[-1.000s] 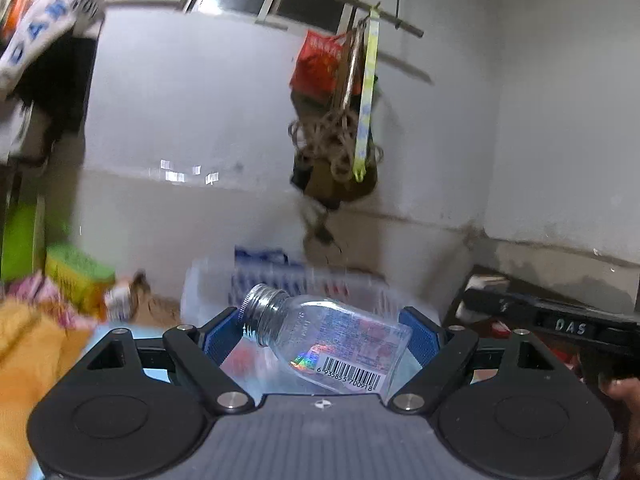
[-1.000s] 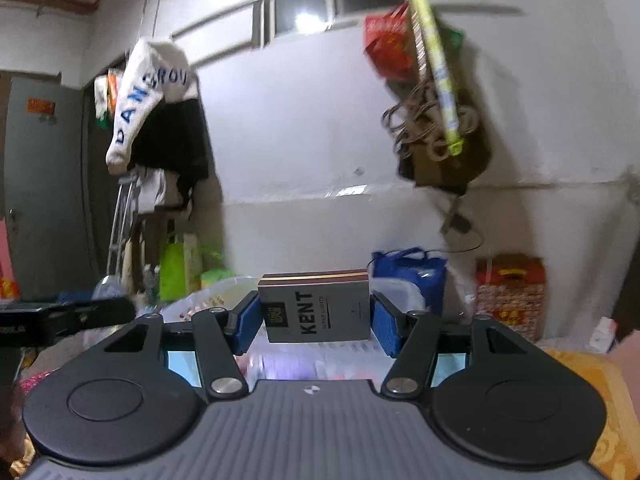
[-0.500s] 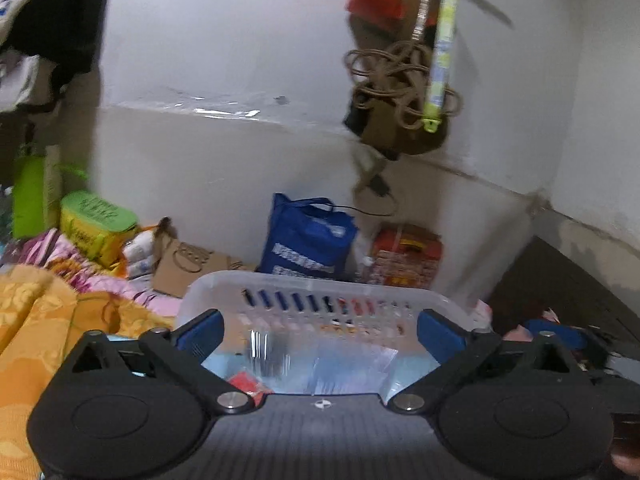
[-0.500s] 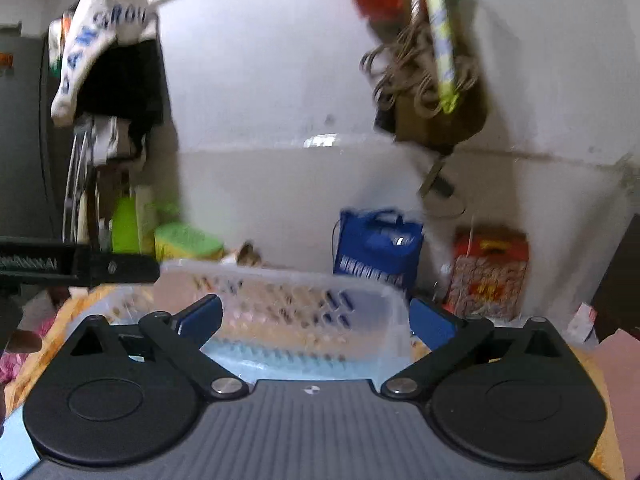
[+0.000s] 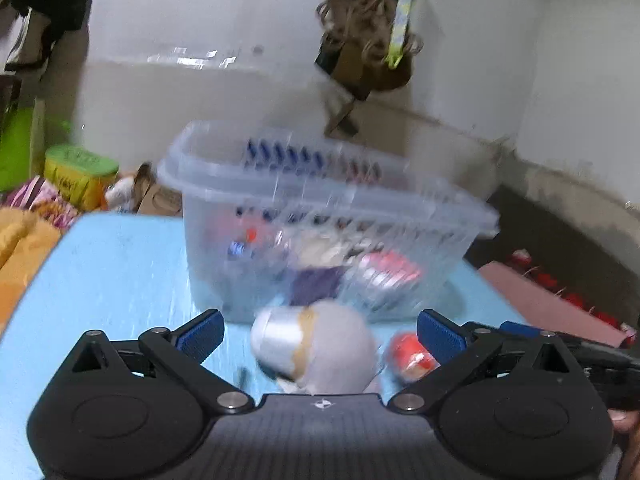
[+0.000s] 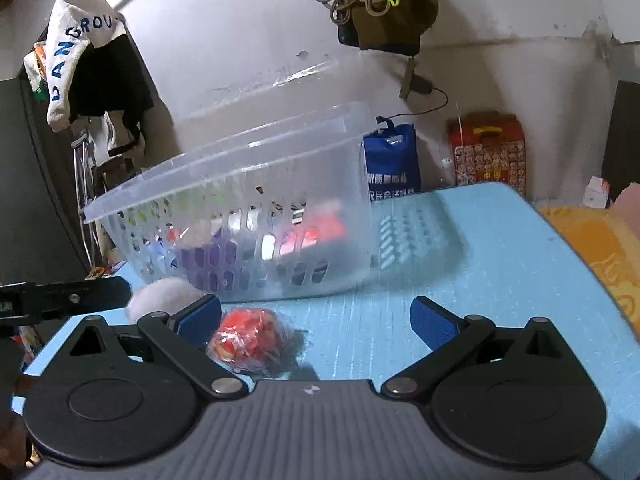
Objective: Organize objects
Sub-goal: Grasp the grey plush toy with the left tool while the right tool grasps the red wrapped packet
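A clear plastic basket (image 5: 320, 216) with several items inside stands on the light blue table (image 5: 120, 264); it also shows in the right wrist view (image 6: 256, 200). My left gripper (image 5: 320, 334) is open and low over a grey and silver soft object (image 5: 320, 348) that lies between its fingers. A red wrapped item (image 5: 412, 358) lies beside it. My right gripper (image 6: 316, 318) is open, with the red wrapped item (image 6: 248, 338) near its left finger. The grey object (image 6: 164, 296) lies further left.
A blue bag (image 6: 392, 160) and a red box (image 6: 488, 152) stand against the wall behind the table. Orange cloth (image 6: 592, 240) lies at the table's right edge. A yellow and green tin (image 5: 76, 176) sits at the back left.
Both grippers have opened: the left let go of a clear bottle, the right a Kent box. Both have dropped to table level in front of the basket.
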Demonstrator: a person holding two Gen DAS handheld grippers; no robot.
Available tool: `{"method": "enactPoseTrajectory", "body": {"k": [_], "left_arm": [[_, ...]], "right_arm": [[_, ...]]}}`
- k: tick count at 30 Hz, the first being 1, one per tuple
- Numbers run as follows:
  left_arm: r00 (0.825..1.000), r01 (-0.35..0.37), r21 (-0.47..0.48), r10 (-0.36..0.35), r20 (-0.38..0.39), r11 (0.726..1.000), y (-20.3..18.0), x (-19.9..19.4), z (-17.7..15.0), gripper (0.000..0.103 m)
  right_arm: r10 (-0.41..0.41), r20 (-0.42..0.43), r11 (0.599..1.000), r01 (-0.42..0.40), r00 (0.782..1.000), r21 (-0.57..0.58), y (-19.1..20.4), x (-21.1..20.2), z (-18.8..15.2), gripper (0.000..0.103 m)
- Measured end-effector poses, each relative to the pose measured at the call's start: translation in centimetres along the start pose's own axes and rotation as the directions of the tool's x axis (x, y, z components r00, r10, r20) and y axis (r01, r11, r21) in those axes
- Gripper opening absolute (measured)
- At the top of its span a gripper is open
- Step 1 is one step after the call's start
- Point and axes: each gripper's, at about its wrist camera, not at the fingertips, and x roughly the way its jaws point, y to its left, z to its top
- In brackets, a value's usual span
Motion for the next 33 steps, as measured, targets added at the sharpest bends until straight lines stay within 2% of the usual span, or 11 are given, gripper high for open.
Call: {"method": "enactPoseTrajectory", "body": {"k": [3, 5, 9, 12, 14, 18, 23, 26, 29, 31, 33], "left_arm": [[1.000, 0.007, 0.013, -0.007, 0.006, 1.000, -0.5, 0.8, 0.2, 0.103], [1.000, -0.017, 0.035, 0.017, -0.004, 0.999, -1.1, 1.6, 0.0, 0.103], [0.995, -0.039, 0.035, 0.042, -0.087, 0.999, -1.3, 3.9, -0.6, 0.103], [0.990, -0.042, 0.044, 0.047, -0.134, 0.998, -1.2, 4.9, -1.7, 0.100], [0.992, -0.045, 0.035, 0.049, -0.114, 0.998, -0.9, 4.6, -1.8, 0.086], [0.995, -0.045, -0.013, 0.044, -0.089, 0.999, 1.0, 3.2, -2.2, 0.086], [0.995, -0.091, 0.008, 0.091, -0.049, 0.996, 3.2, 0.8, -2.6, 0.086], [0.997, -0.068, -0.011, 0.068, -0.044, 0.998, 4.3, 0.2, -3.1, 0.086], [0.995, -0.096, -0.022, 0.096, -0.003, 0.995, 4.4, -0.2, -3.5, 0.086], [0.996, -0.088, -0.059, 0.090, 0.025, 0.994, 4.7, -0.4, -3.7, 0.086], [0.996, -0.077, -0.074, 0.079, 0.029, 0.994, 4.8, -0.3, -3.6, 0.086]], "right_arm": [[-0.008, 0.012, 1.000, 0.008, 1.000, 0.003, -0.3, 0.3, 0.0, 0.103], [0.018, 0.000, 0.999, -0.018, 1.000, 0.044, -0.7, 0.4, -0.2, 0.103], [0.036, -0.040, 0.999, -0.034, 0.999, 0.039, -0.5, 0.8, -1.0, 0.103], [0.047, -0.031, 0.999, -0.047, 0.998, 0.022, -0.3, 0.6, -1.1, 0.103], [0.054, -0.031, 0.998, -0.054, 0.998, 0.012, -0.2, 0.5, -1.2, 0.103], [0.023, -0.041, 1.000, -0.023, 0.999, -0.004, 0.5, 0.3, -1.2, 0.103], [0.055, -0.095, 0.997, -0.060, 0.994, -0.055, 3.0, 1.6, -1.0, 0.103], [-0.007, -0.119, 0.993, -0.007, 0.993, -0.119, 4.8, 2.6, -0.9, 0.095], [0.002, -0.131, 0.993, -0.017, 0.991, -0.119, 5.2, 3.0, -0.9, 0.093], [-0.012, -0.138, 0.992, -0.006, 0.990, -0.128, 5.2, 3.2, -1.1, 0.087], [-0.008, -0.131, 0.994, -0.006, 0.991, -0.112, 4.9, 3.2, -1.1, 0.085]]}}
